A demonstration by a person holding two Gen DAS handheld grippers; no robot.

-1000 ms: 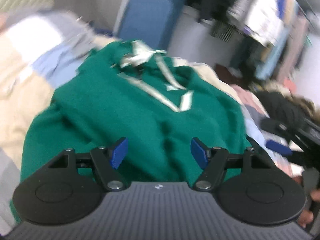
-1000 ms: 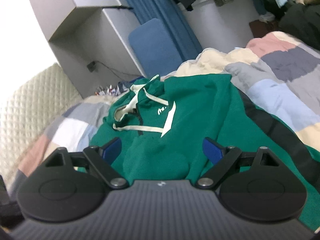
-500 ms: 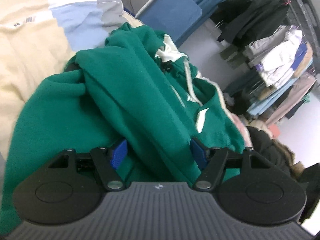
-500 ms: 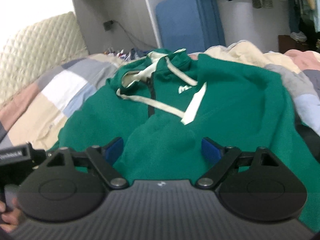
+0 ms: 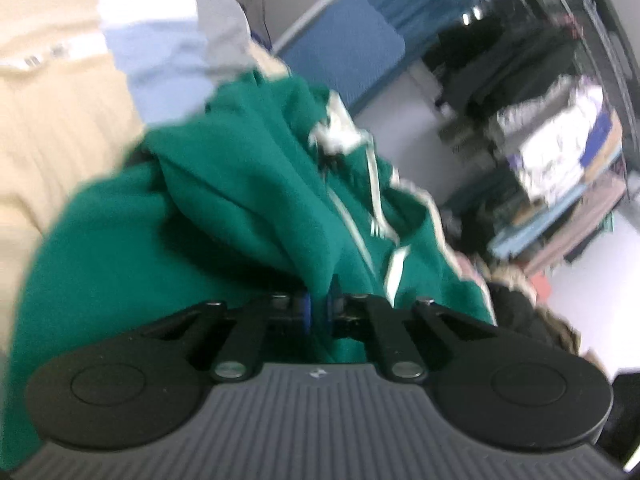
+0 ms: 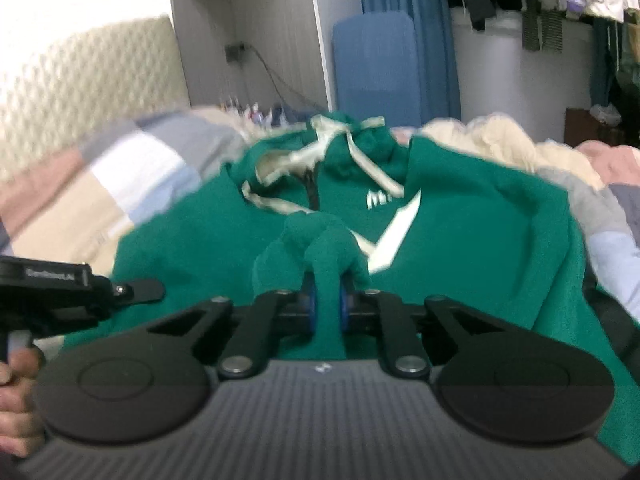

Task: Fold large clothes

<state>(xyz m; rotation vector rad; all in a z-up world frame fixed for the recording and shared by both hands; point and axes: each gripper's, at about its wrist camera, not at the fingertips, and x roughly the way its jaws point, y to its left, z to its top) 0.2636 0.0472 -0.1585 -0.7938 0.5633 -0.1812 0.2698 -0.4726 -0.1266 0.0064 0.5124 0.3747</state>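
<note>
A fold of the green hoodie [image 6: 460, 240], which is spread over the patchwork quilt [image 6: 132, 172] on the bed, is pinched by the right gripper [image 6: 327, 307], while another bunched fold is clamped by the left gripper [image 5: 319, 307].

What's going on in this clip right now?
A person holding a gripper in each hand is working on a green hoodie spread face-up on a patchwork quilt. The left gripper is shut on a pinch of the green fabric, and the right gripper is shut on another bunched fold near the hem. The hood and its cream drawstrings lie at the far end. No fold is made yet.
</note>
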